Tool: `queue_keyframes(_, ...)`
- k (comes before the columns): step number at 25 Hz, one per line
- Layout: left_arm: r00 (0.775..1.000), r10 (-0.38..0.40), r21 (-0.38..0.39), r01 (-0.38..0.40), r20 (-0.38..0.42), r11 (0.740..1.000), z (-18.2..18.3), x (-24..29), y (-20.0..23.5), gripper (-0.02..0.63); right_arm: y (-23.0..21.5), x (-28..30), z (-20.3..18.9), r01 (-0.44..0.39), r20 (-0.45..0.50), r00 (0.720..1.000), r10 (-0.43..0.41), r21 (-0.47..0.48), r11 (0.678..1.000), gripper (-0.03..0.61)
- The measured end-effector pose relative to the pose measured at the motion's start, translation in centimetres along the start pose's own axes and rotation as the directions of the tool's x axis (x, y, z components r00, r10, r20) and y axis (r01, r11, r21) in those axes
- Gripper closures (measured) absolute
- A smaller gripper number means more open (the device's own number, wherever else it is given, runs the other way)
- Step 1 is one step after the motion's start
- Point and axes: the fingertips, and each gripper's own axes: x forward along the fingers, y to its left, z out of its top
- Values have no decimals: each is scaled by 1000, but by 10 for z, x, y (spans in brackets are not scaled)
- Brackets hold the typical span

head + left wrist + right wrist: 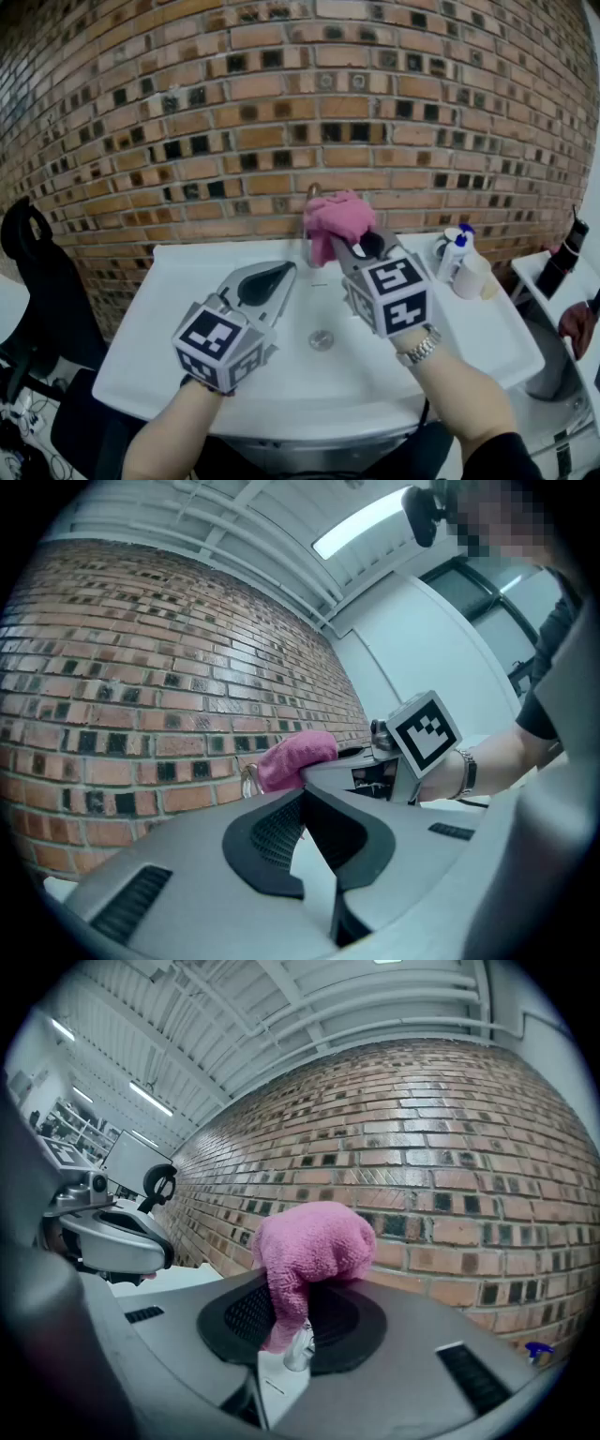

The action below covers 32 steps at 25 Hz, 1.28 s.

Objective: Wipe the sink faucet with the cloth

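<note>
While the person stands at a white sink (pixel 178 319) set against a brick wall (pixel 281 94), a pink cloth (pixel 336 221) sits at the basin's 12 o'clock, draped over the top of the faucet (pixel 298 1354) like a soft cap, with one strip hanging down in front. Seen from the head view, the right gripper (pixel 364 240) reaches level toward that spot from about 5 o'clock. Its jaws stand partly apart and close on the cloth. The right gripper view shows the hanging strip running down between the two dark pads, and the shiny metal tip of the spout peeks out just under the strip's lower end. A wristwatch (pixel 419 349) shows on the arm behind this gripper. The left gripper (pixel 277 274) hovers level over the basin at about 9 o'clock from the drain (pixel 322 339). Its jaws are pressed together with nothing between them, and it stays apart from the cloth and the faucet. From the left gripper view the cloth appears beyond the closed jaw tips, with the right gripper's marker cube beside it at 3 o'clock. On the sink's rim at about 2 o'clock stand a few small bottles (pixel 464 262), one with a blue top. A dark chair (pixel 37 281) stands beside the sink at 9 o'clock. The drain lies at the middle of the basin.
</note>
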Motion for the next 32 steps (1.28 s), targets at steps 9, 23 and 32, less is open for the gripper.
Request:
queue_keyframes(9,1000,-8,-15,8,-7,1000,-8,23,27,606,-13,48,1,-20,-7,1000,20,-3,1000,502)
queue_keyframes(23,1000,-15,-49,14,-21,999,-24,47,48,606,-37,90,-5,3,-19,1000,-3,17,1000,502)
queue_keyframes(32,1000,-20,-68,18,-24,998,-34,56,55,606,-52,113,-11,33,-32,999,-33,11,999,502)
